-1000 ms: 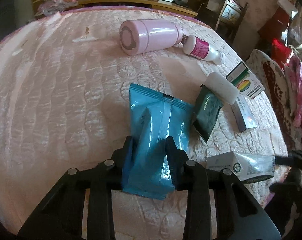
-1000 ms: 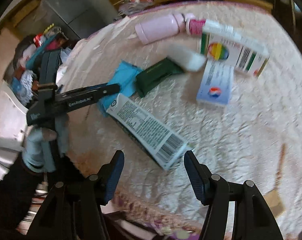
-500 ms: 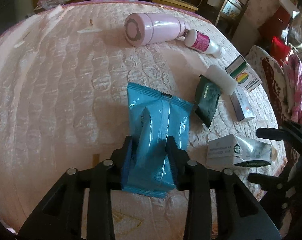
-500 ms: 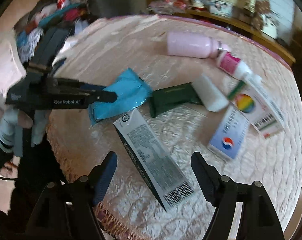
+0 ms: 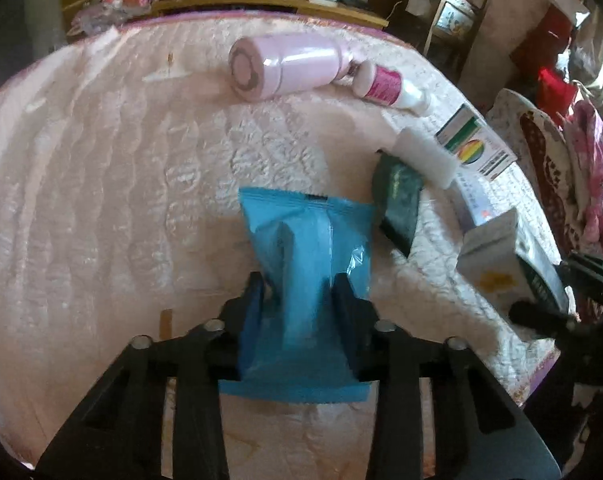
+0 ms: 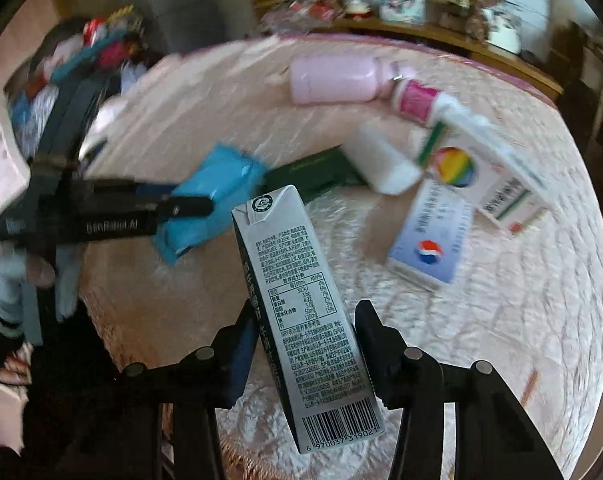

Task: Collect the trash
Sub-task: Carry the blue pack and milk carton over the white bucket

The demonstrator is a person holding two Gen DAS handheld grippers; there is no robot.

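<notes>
Milk carton (image 6: 305,320): grey, printed, barcode at the near end. It sits between the two fingers of the right gripper (image 6: 307,328), clamped across its narrow sides. Its long axis runs forward along the fingers, top end tilted slightly to the gripper's left. It looks raised off the counter (image 6: 501,320), but the view is blurred, so this is a judgement.

Blue wrapper (image 5: 307,280): flat foil pack pinched between the fingers of the left gripper (image 5: 297,292). Long axis points straight ahead of that gripper; the far end reaches out past the fingertips and the near end hangs back past the jaws.

Gripper state: both are closed on a load, right on the carton, left on the wrapper. Neither has a free jaw.

Key relation: each piece of trash lies dead ahead of its own gripper, lengthwise along the fingers. The next move is likely a carry to a bin; no bin shows in either view.

Left on the counter, ahead of the right gripper: dark green packet (image 6: 313,172), white tube (image 6: 385,164), rainbow-print box (image 6: 481,172), blue-and-white box (image 6: 433,236), pink bottle (image 6: 333,80) and small pink-labelled bottle (image 6: 417,100) farthest off.

Risk: the wrapper is limp and may slip.
</notes>
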